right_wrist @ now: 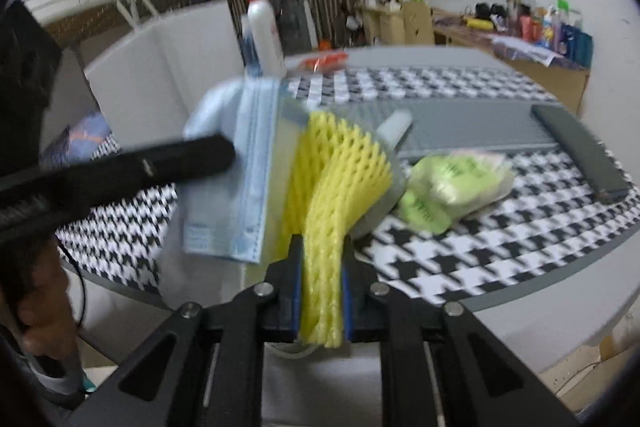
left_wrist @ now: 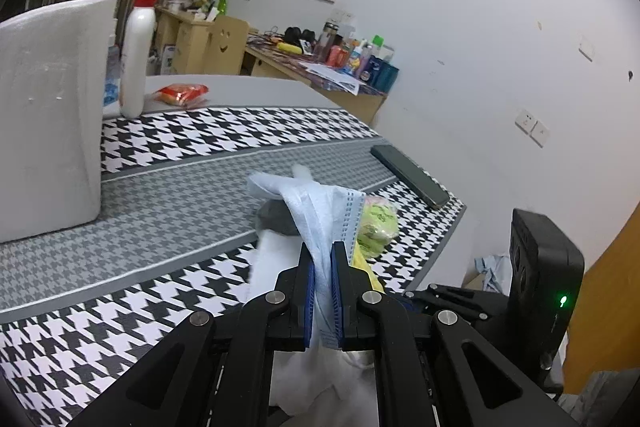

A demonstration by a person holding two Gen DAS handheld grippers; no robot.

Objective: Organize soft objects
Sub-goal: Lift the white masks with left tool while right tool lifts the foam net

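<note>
Carrying both soft items above the houndstooth-clothed desk (left_wrist: 168, 139): left claw (left_wrist: 322, 267) clenches a pale blue pleated face mask (left_wrist: 316, 211), right claw (right_wrist: 322, 279) a yellow foam net sleeve (right_wrist: 340, 171); next, probably the white foam box (left_wrist: 48, 115).

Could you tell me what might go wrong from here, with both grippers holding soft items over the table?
1. The left gripper pinches only one edge of the blue face mask; the loose rest could snag or slip free.
2. The right gripper holds the yellow foam net right beside the mask, so the two could tangle.
3. The dangling net could sweep the green packets off the table edge.
</note>
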